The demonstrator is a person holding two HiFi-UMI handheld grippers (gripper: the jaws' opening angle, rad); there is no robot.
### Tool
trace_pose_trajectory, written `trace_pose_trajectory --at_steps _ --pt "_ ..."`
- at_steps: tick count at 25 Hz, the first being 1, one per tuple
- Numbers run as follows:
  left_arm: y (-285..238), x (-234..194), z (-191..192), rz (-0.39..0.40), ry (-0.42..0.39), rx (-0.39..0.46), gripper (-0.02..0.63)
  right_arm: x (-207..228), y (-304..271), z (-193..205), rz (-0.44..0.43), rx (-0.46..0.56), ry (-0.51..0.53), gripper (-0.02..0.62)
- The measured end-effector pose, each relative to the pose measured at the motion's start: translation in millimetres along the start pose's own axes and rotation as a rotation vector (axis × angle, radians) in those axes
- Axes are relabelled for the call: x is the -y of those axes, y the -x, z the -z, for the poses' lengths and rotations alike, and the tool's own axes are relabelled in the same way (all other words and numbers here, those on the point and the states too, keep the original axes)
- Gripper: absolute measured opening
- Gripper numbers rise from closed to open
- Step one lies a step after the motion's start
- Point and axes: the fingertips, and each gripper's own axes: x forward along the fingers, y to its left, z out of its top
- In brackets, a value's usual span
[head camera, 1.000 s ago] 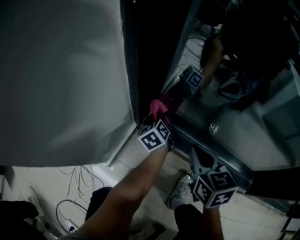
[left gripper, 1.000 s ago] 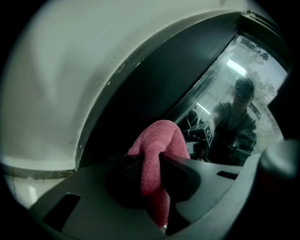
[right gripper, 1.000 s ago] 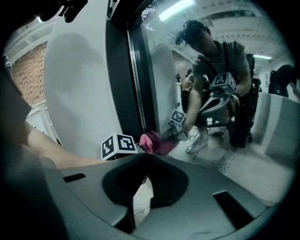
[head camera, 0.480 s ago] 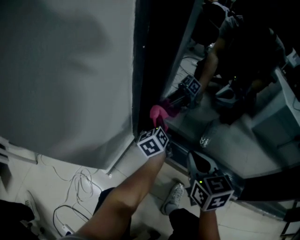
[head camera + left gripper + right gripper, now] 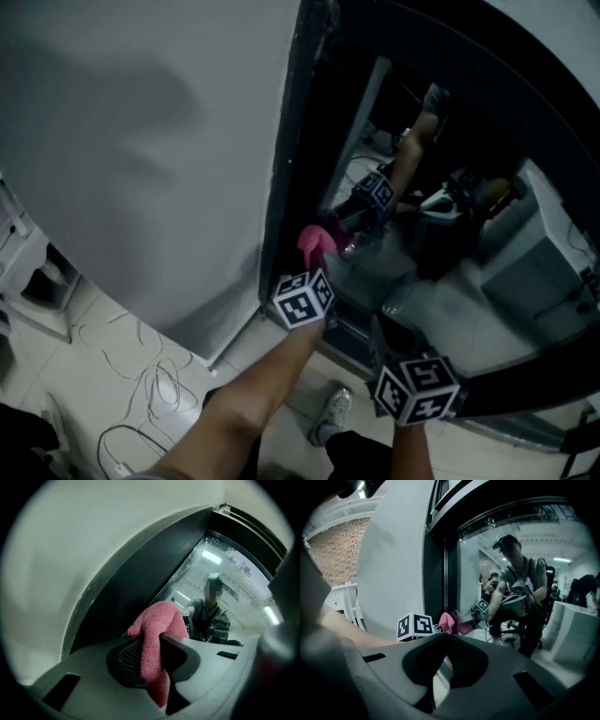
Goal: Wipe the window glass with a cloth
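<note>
A pink cloth (image 5: 316, 242) is pinched in my left gripper (image 5: 317, 264), which is shut on it. The cloth rests against the window glass (image 5: 441, 281) near its lower left, beside the dark frame (image 5: 286, 187), and its reflection meets it. In the left gripper view the cloth (image 5: 157, 632) bunches up between the jaws of my left gripper (image 5: 152, 644), with the glass (image 5: 225, 578) just beyond. My right gripper (image 5: 386, 330) hangs lower right, off the glass. In its own view my right gripper (image 5: 447, 638) is shut on nothing, with the cloth (image 5: 449, 622) ahead.
A grey wall panel (image 5: 141, 159) stands left of the frame. Loose cables (image 5: 150, 384) lie on the tiled floor below. A white rack (image 5: 33, 272) sits at the far left. The glass reflects the person, both grippers and office furniture.
The head view has swung upward along the window. The left gripper and cloth stay by the glass's lower left edge, and the right gripper stays low beside it.
</note>
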Motion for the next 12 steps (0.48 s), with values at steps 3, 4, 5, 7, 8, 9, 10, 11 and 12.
trace_pose_trajectory --at_steps 3,4,5,7,8,9,10,11,12 --pt "2.3 16.3 -17.9 0.025 -0.019 0.015 0.055 -3.1 5.5 -15.0 0.005 0.016 0.014 -0.002" --pt "2.4 21.4 -23.4 0.033 -0.025 0.018 0.055 -3.8 7.0 -19.4 0.008 0.018 0.017 -0.002" --pt "2.6 26.3 -28.7 0.041 -0.032 0.019 0.055 -4.4 8.5 -23.3 0.011 0.019 0.019 -0.002" --pt "4.2 36.0 -40.0 0.057 -0.045 0.026 0.055 -6.5 12.6 -33.8 0.015 0.032 0.025 -0.002" --pt "5.4 41.4 -46.3 0.066 -0.054 0.031 0.055 -7.9 15.0 -40.3 0.016 0.044 0.03 -0.002" --pt "6.6 47.0 -52.9 0.076 -0.064 0.038 0.055 -9.3 17.4 -46.3 0.016 0.055 0.035 -0.002" --pt "7.5 52.5 -60.0 0.086 -0.073 0.046 0.055 -10.5 19.7 -51.4 0.017 0.062 0.039 -0.002" --pt "8.5 57.8 -67.6 0.095 -0.081 0.055 0.055 -11.6 22.2 -56.1 0.017 0.068 0.042 -0.002" --pt "9.5 63.1 -75.8 0.102 -0.087 0.064 0.055 -12.7 24.9 -60.4 0.016 0.074 0.045 -0.002"
